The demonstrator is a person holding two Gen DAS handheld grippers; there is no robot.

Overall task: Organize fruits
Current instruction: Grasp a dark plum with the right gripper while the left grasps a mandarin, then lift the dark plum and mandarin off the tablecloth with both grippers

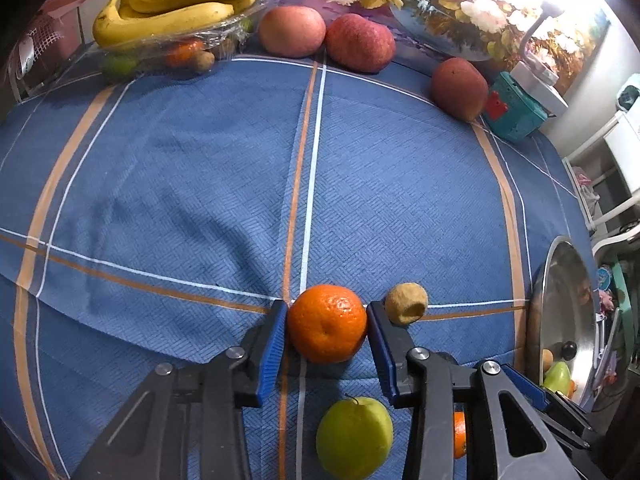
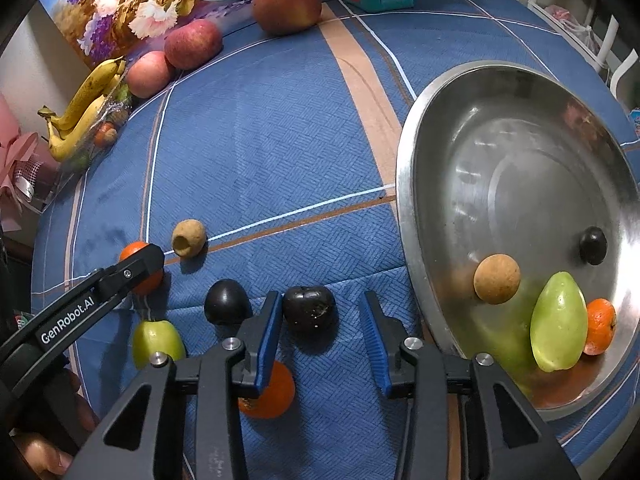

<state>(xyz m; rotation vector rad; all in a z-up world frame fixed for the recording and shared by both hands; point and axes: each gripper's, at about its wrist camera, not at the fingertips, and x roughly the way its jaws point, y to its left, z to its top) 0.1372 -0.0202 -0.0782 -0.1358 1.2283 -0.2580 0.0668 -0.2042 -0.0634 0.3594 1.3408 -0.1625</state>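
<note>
**Fruit count, kind by kind**

Oranges, four: first orange point(image 1: 327, 322) and second orange point(image 2: 268, 394) on the tabletop point(image 1: 180, 184), third orange point(image 2: 600, 326) in the one steel bowl point(image 2: 404, 184), fourth orange point(image 1: 182, 52) in the one wrapped tray point(image 1: 224, 34).

Red apples, three: first apple point(image 1: 291, 31), second apple point(image 1: 359, 42), third apple point(image 1: 459, 88).

Dark fruits, three: first dark fruit point(image 2: 226, 302), second dark fruit point(image 2: 309, 310), third dark fruit point(image 2: 593, 245) in the bowl.

Green fruits, three: first green fruit point(image 1: 354, 436), second green fruit point(image 2: 558, 326) in the bowl, third green fruit point(image 1: 120, 65) in the tray.

Brown fruits, three: first brown fruit point(image 1: 406, 303), second brown fruit point(image 2: 497, 279) in the bowl, third brown fruit point(image 1: 204, 60) in the tray.

Bananas point(image 1: 168, 16): one bunch, at least three.

One teal box point(image 1: 516, 112).
</note>
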